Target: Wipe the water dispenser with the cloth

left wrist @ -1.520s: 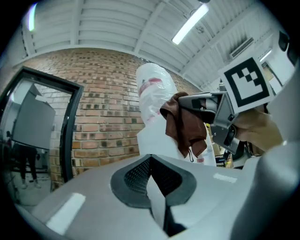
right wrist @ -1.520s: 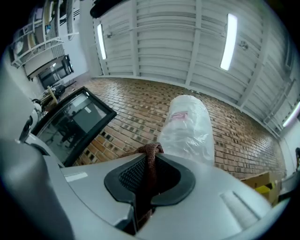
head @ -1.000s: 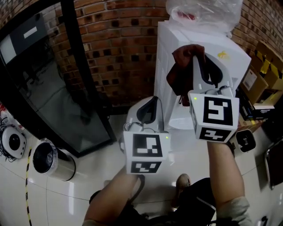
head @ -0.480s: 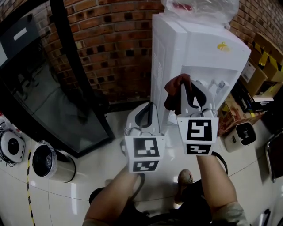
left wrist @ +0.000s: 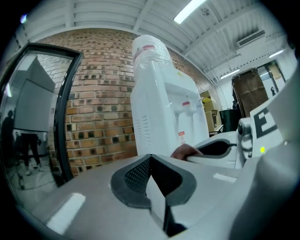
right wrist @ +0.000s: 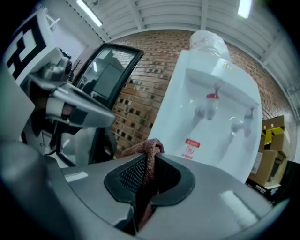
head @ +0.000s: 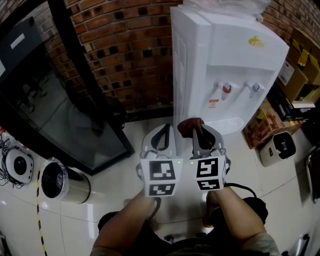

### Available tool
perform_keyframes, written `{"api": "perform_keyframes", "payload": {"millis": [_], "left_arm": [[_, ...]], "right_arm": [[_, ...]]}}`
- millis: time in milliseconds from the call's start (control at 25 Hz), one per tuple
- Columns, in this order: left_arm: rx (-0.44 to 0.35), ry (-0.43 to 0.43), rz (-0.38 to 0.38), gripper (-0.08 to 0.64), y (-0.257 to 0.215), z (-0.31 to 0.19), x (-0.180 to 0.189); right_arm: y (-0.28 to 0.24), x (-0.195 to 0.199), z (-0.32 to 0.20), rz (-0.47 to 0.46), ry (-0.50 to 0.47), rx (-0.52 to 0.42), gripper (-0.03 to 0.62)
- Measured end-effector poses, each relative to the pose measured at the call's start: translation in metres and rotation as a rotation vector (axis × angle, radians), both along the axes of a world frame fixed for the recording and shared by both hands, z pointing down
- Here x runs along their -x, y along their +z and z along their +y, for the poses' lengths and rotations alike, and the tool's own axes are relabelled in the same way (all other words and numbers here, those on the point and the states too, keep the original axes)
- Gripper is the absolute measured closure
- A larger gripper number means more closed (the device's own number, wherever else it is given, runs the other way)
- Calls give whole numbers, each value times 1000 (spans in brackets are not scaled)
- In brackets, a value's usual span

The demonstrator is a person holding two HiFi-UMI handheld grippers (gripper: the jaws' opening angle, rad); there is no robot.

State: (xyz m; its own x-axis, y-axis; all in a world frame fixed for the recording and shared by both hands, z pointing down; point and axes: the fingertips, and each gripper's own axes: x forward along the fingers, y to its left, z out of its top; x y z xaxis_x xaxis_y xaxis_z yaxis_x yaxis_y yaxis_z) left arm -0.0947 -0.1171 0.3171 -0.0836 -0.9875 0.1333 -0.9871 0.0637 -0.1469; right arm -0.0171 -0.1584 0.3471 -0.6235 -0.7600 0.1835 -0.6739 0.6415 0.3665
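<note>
A white water dispenser (head: 220, 60) stands against the brick wall, with a red tap (head: 226, 88) and a second tap (head: 255, 88) in its front recess; it also fills the right gripper view (right wrist: 211, 112) and shows in the left gripper view (left wrist: 159, 108). My right gripper (head: 196, 131) is low in front of it, apart from it, shut on a dark red cloth (right wrist: 149, 161) that bunches out past its tips (head: 189, 126). My left gripper (head: 164, 136) hangs beside it on the left, shut with nothing between its jaws.
A black-framed glass door (head: 60, 100) stands to the left. A round steel bin (head: 60, 184) sits on the pale floor at lower left. Cardboard boxes (head: 295, 65) and a small white appliance (head: 276, 148) lie right of the dispenser. A clear plastic-wrapped bottle (head: 225, 6) tops it.
Both grippers have come down; the right one dropped from the dispenser's top to below its tap recess, still gripping the cloth. The left one sank less.
</note>
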Motion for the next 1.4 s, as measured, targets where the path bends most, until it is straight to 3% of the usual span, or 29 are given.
{"api": "perform_keyframes", "payload": {"millis": [160,360,920,1160,1400], "left_arm": [[71,5,48,560,34,0,-3],[96,10,54,560,49,0,-9],[146,27,39,560,66,-3,-23],[124,-5,59,560,54,-1,-30],[18,-74,54,560,7,-4,-29]], "right_arm": [[59,2,8,109,-29,56,545],[121,-1,0,218,-18,135,545],[190,-3,-14,342,-37,243,545],[153,-4,4,245,-122,230,545],[37,-25,23,-28,-240,120,545]]}}
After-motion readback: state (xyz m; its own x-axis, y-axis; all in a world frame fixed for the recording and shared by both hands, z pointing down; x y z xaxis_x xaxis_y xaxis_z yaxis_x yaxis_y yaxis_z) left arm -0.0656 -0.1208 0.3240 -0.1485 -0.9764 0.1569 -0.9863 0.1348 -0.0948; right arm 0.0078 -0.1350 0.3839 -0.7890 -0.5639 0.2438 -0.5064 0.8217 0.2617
